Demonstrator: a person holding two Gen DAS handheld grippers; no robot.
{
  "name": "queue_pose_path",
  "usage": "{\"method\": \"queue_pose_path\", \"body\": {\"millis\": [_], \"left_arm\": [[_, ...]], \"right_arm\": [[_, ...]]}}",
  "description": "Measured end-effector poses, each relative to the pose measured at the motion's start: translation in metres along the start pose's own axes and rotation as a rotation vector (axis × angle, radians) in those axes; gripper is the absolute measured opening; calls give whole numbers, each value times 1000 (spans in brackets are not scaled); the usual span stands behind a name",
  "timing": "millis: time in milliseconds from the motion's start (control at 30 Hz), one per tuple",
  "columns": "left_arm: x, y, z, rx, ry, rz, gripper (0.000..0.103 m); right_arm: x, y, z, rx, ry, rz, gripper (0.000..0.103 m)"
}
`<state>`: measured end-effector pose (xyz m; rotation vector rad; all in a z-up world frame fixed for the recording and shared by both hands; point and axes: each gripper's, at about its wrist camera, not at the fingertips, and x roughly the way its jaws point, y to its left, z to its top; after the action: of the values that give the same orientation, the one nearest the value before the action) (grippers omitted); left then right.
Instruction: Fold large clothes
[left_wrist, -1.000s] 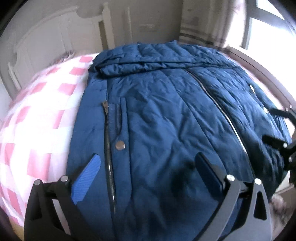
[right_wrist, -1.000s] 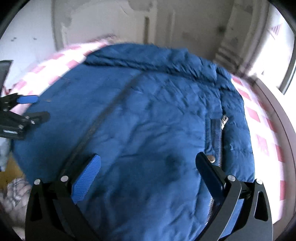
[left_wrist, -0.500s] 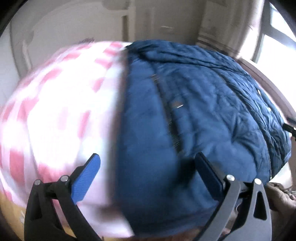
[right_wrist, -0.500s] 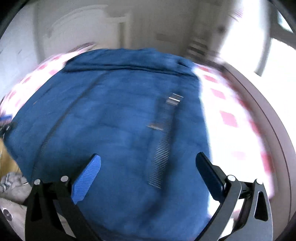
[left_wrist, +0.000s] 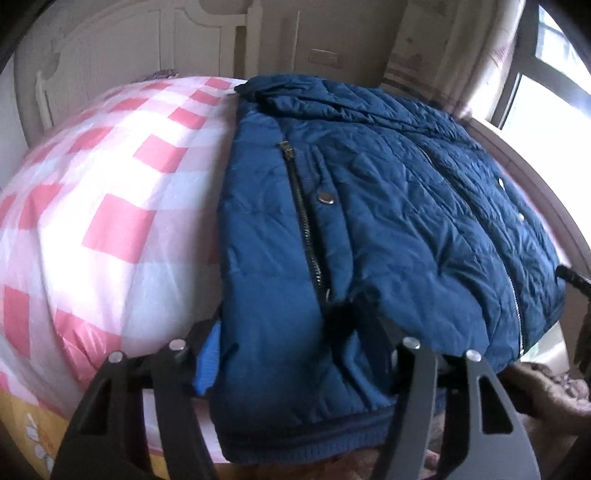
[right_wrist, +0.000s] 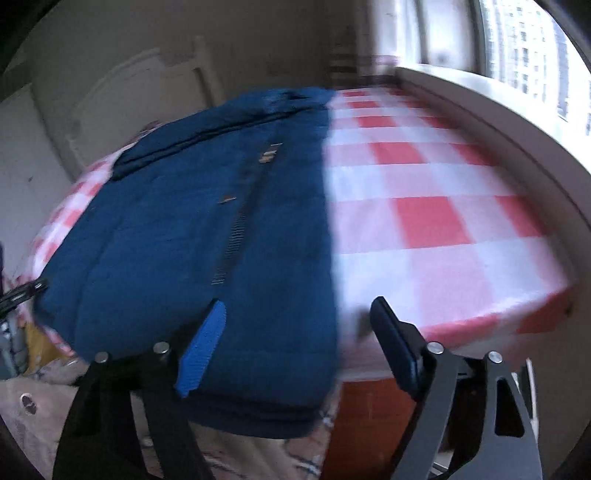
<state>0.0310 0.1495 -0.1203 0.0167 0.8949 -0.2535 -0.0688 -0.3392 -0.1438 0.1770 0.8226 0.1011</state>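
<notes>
A big blue jacket (left_wrist: 369, 221) lies flat on a bed with a pink and white checked cover (left_wrist: 110, 206). It is spread out with its front up. You can see a pocket zip (left_wrist: 306, 236) and a round metal snap (left_wrist: 325, 198) on it. The bottom edge of the jacket hangs a little over the near end of the bed.

The left hand-held gripper (left_wrist: 295, 350) is down at the bottom left corner of the jacket. Its jaws are closing, and the thick blue cloth is bunched between them. The blue pad on one side sits at the jacket's edge, and the dark finger on the other side presses into the cloth. It looks like it is just getting hold, but the squeeze is not done yet.

The right hand-held gripper (right_wrist: 295, 343) is at the other bottom corner. Its jaws are closing too. The jacket's side edge (right_wrist: 328, 258) lies between them. The blue pad is on the cloth, but the dark finger is over the checked cover and not touching the jacket. This picture is a bit blurry.

So the folding has hardly started. No part of the jacket's body is turned over itself yet, though the far top end looks a bit bunched. What seems to come first is grabbing both bottom corners. After that, the jacket probably needs to be lifted and folded over, maybe more than once, since it is so big and puffy.
</notes>
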Motion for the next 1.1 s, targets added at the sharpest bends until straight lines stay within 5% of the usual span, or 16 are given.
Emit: {"method": "queue_pose_path", "body": {"millis": [300, 467, 667, 733, 867, 900, 967, 1100], "left_arm": [[-3, 10, -7, -10, 34, -34, 65], [4, -12, 4, 24, -10, -65, 31], [2, 5, 7, -81, -60, -169, 20], [-1, 9, 3, -93, -73, -182, 20], [2, 4, 6, -60, -45, -137, 27], [2, 1, 7, -45, -41, -105, 40], [6, -4, 6, -25, -24, -81, 82], [10, -11, 0, 0, -21, -29, 86]], "right_arm": [[0, 14, 0, -72, 28, 8, 73], [15, 41, 11, -113, -14, 47, 57], [14, 11, 18, 35, -37, 144, 30], [10, -2, 12, 85, -47, 195, 28], [4, -16, 5, 156, -41, 211, 31], [2, -13, 6, 138, -35, 177, 32], [1, -7, 6, 99, -30, 134, 36], [-4, -1, 4, 72, -20, 93, 45]]}}
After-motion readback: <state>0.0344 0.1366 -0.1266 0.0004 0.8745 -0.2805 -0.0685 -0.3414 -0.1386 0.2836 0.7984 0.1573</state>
